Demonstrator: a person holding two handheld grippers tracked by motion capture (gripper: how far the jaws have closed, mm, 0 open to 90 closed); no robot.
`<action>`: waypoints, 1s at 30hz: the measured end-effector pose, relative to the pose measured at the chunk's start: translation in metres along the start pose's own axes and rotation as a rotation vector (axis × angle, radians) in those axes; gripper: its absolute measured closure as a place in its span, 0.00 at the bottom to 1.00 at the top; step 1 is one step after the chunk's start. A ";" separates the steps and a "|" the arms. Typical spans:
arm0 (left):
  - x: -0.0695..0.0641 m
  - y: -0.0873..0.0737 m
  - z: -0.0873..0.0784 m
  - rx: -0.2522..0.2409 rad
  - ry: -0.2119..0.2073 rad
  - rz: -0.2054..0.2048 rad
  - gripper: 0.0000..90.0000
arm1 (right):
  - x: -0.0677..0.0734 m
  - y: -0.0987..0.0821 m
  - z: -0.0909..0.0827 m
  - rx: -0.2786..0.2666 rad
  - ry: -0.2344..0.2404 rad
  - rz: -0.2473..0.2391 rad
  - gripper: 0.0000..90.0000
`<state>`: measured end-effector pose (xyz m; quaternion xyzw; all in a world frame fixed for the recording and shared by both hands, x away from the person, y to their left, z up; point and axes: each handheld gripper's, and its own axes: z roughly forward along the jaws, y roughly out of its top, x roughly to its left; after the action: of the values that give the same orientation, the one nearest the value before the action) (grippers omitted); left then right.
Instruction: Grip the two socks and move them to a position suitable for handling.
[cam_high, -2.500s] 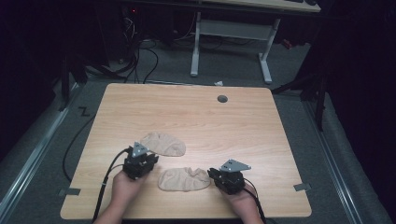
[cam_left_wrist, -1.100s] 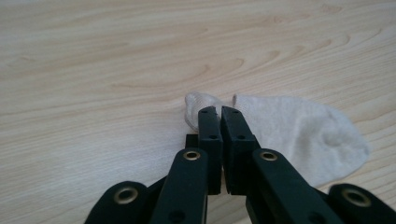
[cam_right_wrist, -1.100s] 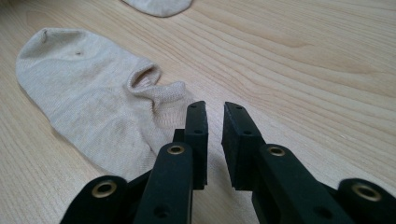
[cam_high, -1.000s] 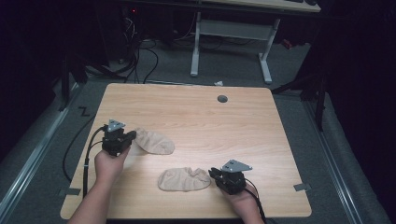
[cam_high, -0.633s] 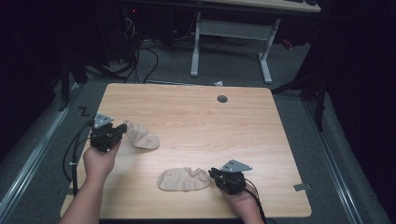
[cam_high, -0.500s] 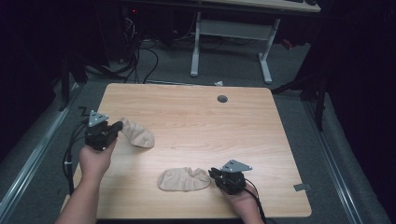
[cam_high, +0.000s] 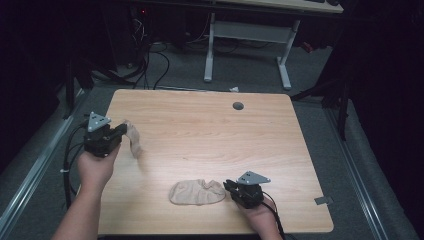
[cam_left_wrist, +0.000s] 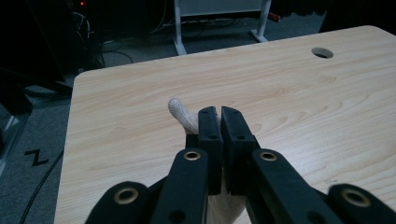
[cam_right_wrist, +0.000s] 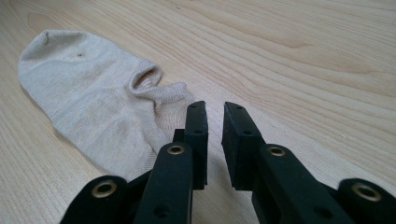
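Left gripper (cam_high: 121, 131) clamped on a beige sock (cam_high: 133, 140), lifted off the table (cam_high: 200, 130) near its left edge.
Sock hangs long axis vertical. Second sock (cam_high: 196, 192) lies flat, lengthwise left-right, just beside right gripper (cam_high: 227, 187), jaws slightly apart, nothing between.

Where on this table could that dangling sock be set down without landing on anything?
The widest bare wood runs from the round hole down the table's middle and right side. The near edge is crowded: the flat sock lies beside the right gripper. The left gripper holds the dangling sock over the left edge.
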<state>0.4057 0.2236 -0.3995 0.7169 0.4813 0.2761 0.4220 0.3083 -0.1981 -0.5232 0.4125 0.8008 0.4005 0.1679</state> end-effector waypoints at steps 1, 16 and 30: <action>-0.002 0.000 0.001 0.000 0.000 0.003 0.98 | 0.000 0.000 0.000 -0.002 0.001 0.000 0.90; -0.034 0.001 0.019 0.029 -0.051 0.059 0.98 | -0.001 0.000 0.000 -0.003 0.001 0.001 0.90; -0.107 -0.007 0.062 0.119 -0.146 0.185 0.98 | -0.002 0.000 -0.001 -0.002 0.004 0.000 0.90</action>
<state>0.4116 0.1050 -0.4346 0.8001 0.3967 0.2320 0.3855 0.3088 -0.2005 -0.5229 0.4117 0.8006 0.4022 0.1667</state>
